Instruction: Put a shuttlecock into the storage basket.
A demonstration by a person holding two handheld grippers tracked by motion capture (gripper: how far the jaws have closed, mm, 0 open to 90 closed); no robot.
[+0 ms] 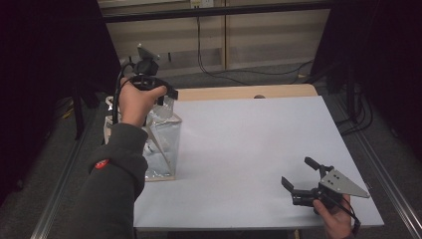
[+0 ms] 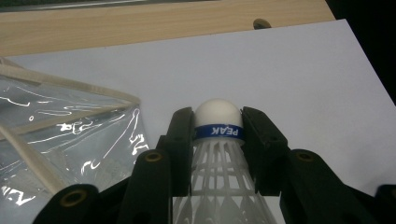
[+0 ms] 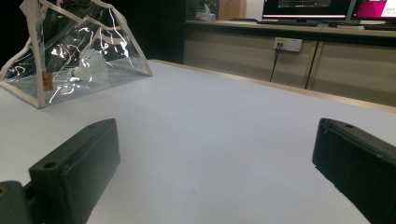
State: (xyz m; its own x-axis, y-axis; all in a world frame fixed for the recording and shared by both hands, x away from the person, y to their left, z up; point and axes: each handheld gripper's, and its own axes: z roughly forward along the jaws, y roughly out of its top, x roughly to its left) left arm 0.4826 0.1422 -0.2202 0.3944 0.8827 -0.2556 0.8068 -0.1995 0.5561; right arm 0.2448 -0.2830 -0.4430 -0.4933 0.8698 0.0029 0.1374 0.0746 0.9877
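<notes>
A white plastic shuttlecock (image 2: 218, 140) with a blue "PEAK" band sits cork-outward between the jaws of my left gripper (image 2: 218, 127), which is shut on it. In the high view that left gripper (image 1: 166, 94) is held over the top of a clear plastic bag (image 1: 161, 134) with cream trim, standing at the table's left edge. The bag (image 2: 70, 135) lies just left of the jaws. Another shuttlecock (image 3: 91, 67) rests inside the bag (image 3: 79, 51). My right gripper (image 1: 295, 171) sits low near the front right corner, open, with nothing between its fingers (image 3: 217, 140).
A white sheet (image 1: 249, 149) covers the table, with a wooden strip (image 1: 239, 92) along its far edge. Cables (image 1: 224, 74) run over the floor behind it. A counter with monitors (image 3: 303, 9) stands beyond the table.
</notes>
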